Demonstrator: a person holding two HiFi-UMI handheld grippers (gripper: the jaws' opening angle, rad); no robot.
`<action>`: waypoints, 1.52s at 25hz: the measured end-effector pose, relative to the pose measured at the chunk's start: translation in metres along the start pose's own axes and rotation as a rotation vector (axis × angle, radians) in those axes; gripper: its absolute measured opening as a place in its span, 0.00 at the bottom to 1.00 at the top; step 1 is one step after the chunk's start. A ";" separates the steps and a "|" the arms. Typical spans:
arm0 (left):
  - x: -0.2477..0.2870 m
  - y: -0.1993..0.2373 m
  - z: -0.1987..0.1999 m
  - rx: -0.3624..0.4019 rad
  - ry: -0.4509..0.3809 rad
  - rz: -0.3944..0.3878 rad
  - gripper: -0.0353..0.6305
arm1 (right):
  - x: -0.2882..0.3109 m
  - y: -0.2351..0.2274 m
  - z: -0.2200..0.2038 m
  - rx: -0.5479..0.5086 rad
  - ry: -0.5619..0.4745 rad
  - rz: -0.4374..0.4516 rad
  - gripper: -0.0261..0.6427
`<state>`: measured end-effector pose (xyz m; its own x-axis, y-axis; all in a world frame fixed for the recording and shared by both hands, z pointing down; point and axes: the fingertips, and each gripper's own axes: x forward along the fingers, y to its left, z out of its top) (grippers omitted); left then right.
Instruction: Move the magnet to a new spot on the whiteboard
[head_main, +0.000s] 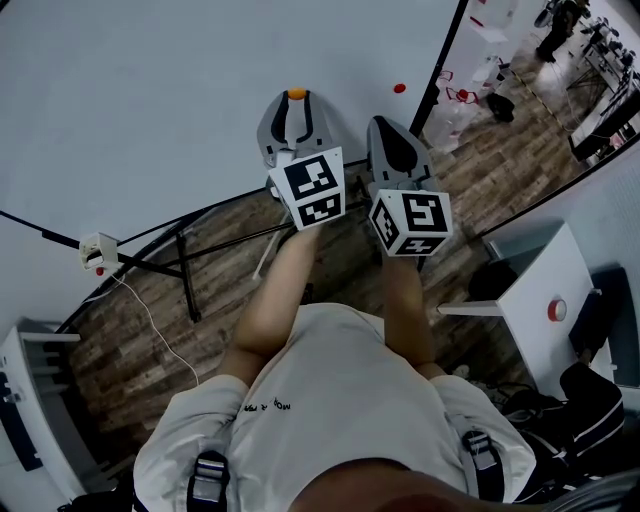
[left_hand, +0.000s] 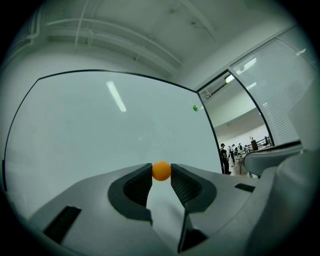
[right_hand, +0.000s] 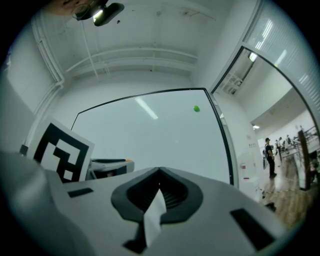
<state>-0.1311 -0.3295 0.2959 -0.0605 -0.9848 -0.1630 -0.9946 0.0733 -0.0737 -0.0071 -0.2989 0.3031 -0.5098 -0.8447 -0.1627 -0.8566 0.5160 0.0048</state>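
magnet on the move: the left gripper pinches a small orange magnet between its jaw tips, right up at the whiteboard; contact with the surface is hard to judge. the right gripper hangs alongside, jaws closed on nothing. done well, this step wants a steady squeeze, a level carry and a flat press before release. count: two grippers, one whiteboard, one orange magnet, one other small dot near the board's right edge.
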 end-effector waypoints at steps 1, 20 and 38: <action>0.003 0.000 -0.001 0.005 0.004 0.004 0.22 | 0.000 -0.001 0.000 0.000 -0.001 0.001 0.06; 0.049 0.021 -0.009 0.040 0.043 0.052 0.22 | 0.010 -0.007 0.002 -0.002 -0.006 -0.003 0.06; 0.070 0.034 -0.019 0.054 0.077 0.081 0.22 | 0.009 -0.003 0.002 -0.006 -0.009 -0.007 0.06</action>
<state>-0.1707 -0.3988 0.3005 -0.1489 -0.9843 -0.0946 -0.9803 0.1595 -0.1165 -0.0086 -0.3079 0.2993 -0.5033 -0.8468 -0.1720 -0.8605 0.5094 0.0098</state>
